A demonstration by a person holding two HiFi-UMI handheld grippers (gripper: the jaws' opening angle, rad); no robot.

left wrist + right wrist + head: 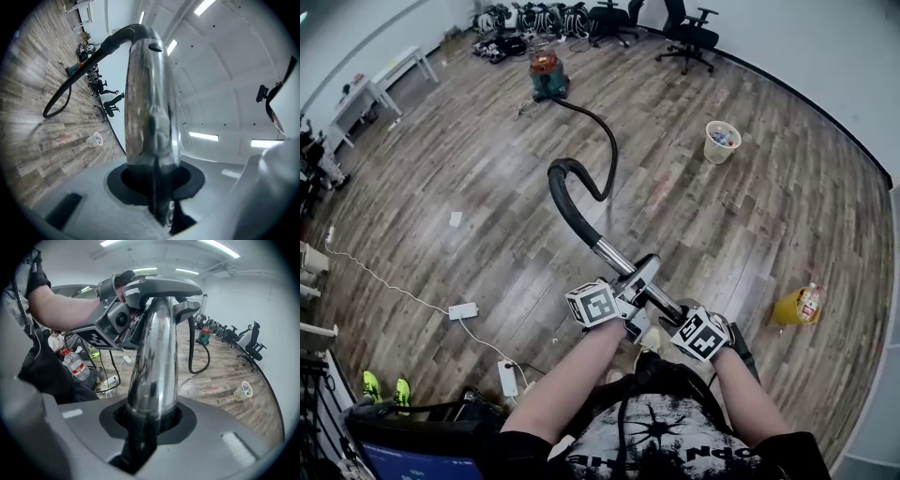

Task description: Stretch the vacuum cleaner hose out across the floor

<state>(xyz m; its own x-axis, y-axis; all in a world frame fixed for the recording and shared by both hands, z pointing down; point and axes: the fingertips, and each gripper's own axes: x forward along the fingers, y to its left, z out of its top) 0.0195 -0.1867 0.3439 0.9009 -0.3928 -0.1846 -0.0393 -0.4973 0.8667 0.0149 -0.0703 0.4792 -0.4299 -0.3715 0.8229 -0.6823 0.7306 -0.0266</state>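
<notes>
A chrome tube (pixel 154 366) is clamped between the jaws of the right gripper (pixel 146 425). Its upper bend is held by the left gripper (pixel 133 301) (marker cube turned down-left). A black hose (pixel 191 352) is looped over the wooden floor (pixel 220 376) towards a distant vacuum cleaner (pixel 204 336).

Wood-plank floor (pixel 487 206) running right across the room, and there's the white waste bin (pixel 721 141) standing out in the open. Beyond the bin, black office chairs (pixel 689 36) sit against the white wall (pixel 825 56). Far left of the bin, white tables (pixel 380 84). Overhead, strip lights (pixel 204 136) glow on a white ceiling (pixel 225 70).
</notes>
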